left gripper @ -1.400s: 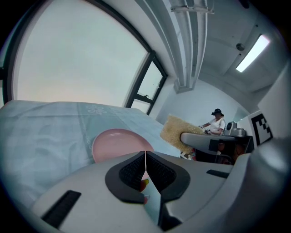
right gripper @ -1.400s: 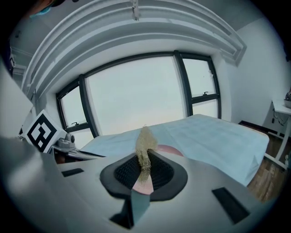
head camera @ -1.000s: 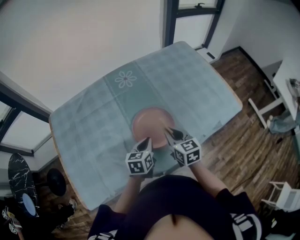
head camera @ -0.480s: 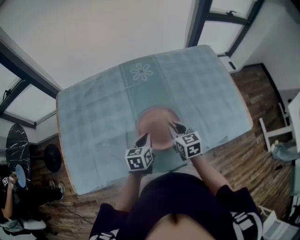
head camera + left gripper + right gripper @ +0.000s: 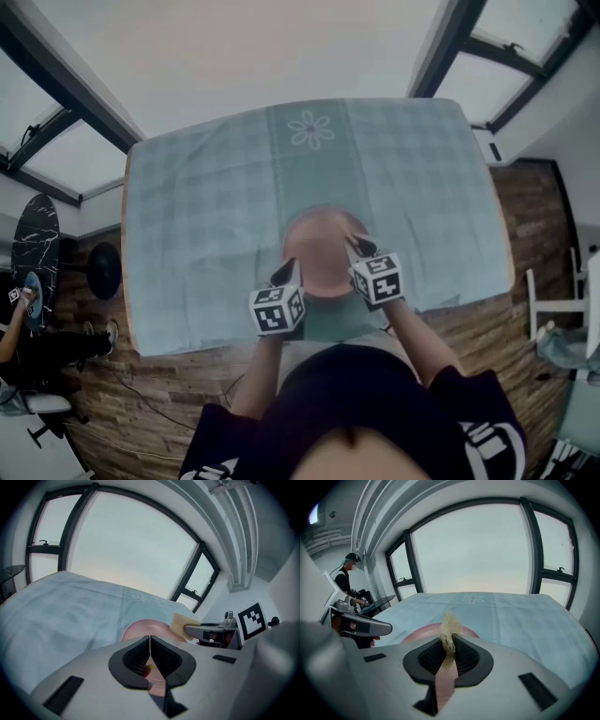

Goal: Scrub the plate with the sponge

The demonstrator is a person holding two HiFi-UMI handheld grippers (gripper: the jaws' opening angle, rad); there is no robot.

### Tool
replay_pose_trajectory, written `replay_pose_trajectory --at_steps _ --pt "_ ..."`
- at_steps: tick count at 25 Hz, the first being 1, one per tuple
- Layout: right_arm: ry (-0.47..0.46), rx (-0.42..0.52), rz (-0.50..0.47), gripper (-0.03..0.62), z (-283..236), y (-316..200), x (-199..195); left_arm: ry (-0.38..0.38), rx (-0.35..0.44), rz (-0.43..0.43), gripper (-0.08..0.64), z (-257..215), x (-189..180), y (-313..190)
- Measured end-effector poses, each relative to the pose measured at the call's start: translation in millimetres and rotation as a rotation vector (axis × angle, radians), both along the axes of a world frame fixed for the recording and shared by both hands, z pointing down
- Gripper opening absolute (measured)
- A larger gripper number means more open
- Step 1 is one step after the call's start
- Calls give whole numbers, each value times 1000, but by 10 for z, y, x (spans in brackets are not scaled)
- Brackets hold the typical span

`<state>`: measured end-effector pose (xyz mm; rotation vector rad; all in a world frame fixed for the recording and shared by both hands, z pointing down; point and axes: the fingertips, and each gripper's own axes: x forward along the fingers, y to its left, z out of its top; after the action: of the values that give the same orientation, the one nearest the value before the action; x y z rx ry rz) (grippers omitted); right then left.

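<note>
A pink plate (image 5: 322, 248) lies on the pale green tablecloth near the table's front edge. My left gripper (image 5: 287, 273) is at the plate's near-left rim; in the left gripper view its jaws (image 5: 150, 641) are shut, with the plate's (image 5: 140, 629) rim apparently pinched between them. My right gripper (image 5: 357, 247) is over the plate's right side, shut on a yellow sponge (image 5: 450, 626) that sticks up from the jaws above the plate (image 5: 423, 633). The sponge (image 5: 182, 622) and right gripper (image 5: 202, 630) also show in the left gripper view.
The tablecloth (image 5: 206, 187) has a flower motif (image 5: 312, 129) at the far side. Wooden floor surrounds the table. A person (image 5: 19, 328) sits at the left near a black stool (image 5: 98, 270). Large windows stand behind the table.
The head view has swung, so the table now looks squarer on. Both grippers have stayed at the plate, the right one with the sponge over its right side.
</note>
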<state>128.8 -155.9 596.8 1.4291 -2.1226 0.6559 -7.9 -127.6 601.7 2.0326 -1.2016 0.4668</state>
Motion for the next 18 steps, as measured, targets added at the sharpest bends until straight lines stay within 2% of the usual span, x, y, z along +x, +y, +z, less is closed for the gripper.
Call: replay_pose_trajectory --at_steps 9,18 --pt "55 -75 -40 35 356 -99 67 -17 -36 -69 15 145 -53 95" --pt "75 -105 -66 35 597 -176 76 -12 -58 -104 15 236 -49 144"
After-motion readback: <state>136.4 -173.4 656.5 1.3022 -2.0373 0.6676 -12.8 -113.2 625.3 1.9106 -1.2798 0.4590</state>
